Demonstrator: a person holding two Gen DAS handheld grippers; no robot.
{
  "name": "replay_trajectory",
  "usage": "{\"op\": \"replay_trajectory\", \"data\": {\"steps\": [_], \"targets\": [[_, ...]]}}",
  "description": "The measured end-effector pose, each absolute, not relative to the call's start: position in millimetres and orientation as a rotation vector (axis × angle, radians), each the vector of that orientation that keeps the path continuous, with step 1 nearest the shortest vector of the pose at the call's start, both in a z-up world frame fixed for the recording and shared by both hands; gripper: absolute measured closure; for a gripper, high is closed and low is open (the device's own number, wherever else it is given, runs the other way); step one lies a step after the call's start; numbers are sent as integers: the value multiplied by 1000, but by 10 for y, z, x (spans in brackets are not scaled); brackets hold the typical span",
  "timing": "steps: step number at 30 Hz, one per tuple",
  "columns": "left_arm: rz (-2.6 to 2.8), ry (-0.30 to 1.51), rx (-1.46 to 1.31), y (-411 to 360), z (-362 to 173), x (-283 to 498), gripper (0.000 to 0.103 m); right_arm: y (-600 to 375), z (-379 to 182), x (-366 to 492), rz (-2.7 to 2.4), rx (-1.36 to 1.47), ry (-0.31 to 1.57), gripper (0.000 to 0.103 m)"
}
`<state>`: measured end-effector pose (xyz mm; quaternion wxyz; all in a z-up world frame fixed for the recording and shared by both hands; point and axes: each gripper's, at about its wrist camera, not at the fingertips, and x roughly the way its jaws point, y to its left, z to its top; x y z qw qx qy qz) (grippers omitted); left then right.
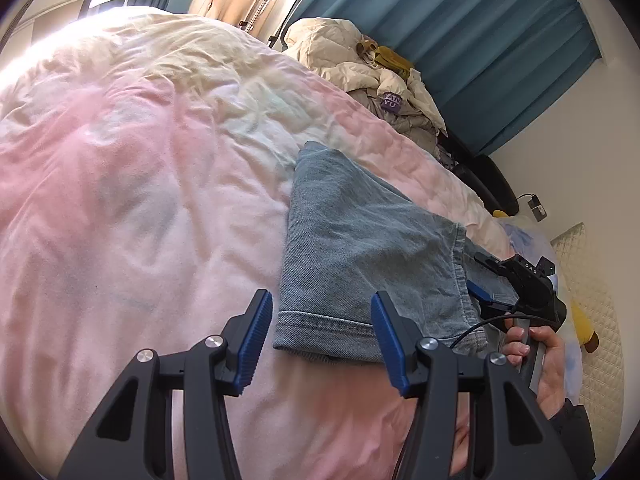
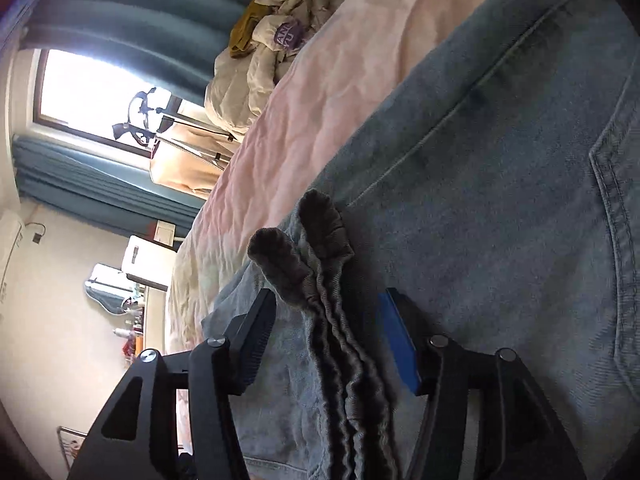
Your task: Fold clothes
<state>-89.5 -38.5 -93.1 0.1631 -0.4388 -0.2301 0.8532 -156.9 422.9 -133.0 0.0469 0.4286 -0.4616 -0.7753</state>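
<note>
Well, around my work I see a heap of cream bedding [image 1: 360, 60] far right on the bed and teal curtains [image 1: 460, 32] behind it, none of it in my way. Folded jeans [image 1: 360, 248] lie on the pink duvet [image 1: 140, 200], long axis running near to far, hem nearest me. My left gripper [image 1: 322, 344] hangs released just short of that hem — my right gripper [image 2: 328, 344] stands unclenched too, a bunched fold of denim between its jaws.
</note>
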Motion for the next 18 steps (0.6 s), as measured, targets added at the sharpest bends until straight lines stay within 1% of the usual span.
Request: {"op": "replay_trajectory", "data": {"steps": [2, 4, 8, 9, 11, 14, 16, 18], "targets": [[2432, -649, -1244, -370, -916, -887, 50, 4239, -1342, -1521, -2332, 1330, -1411, 45], [2430, -640, -1244, -351, -914, -882, 50, 4197, -1322, -1519, -2332, 1359, -1342, 44], [2427, -620, -1252, -319, -912, -870, 50, 3930, -1302, -1594, -2404, 1493, -1009, 43], [2428, -619, -1248, -318, -904, -864, 50, 3874, -1311, -1607, -2418, 1512, -953, 43], [2431, -614, -1241, -316, -885, -850, 50, 3795, -1306, -1612, -2430, 1515, -895, 41], [2440, -607, -1235, -318, -868, -829, 50, 3670, -1255, -1601, -2403, 1468, -851, 43], [2442, -608, -1235, -322, -864, -820, 50, 3570, -1185, -1576, -2432, 1457, -778, 52], [2442, -611, -1235, -325, -862, -813, 50, 3500, -1084, -1550, -2492, 1425, -706, 78]]}}
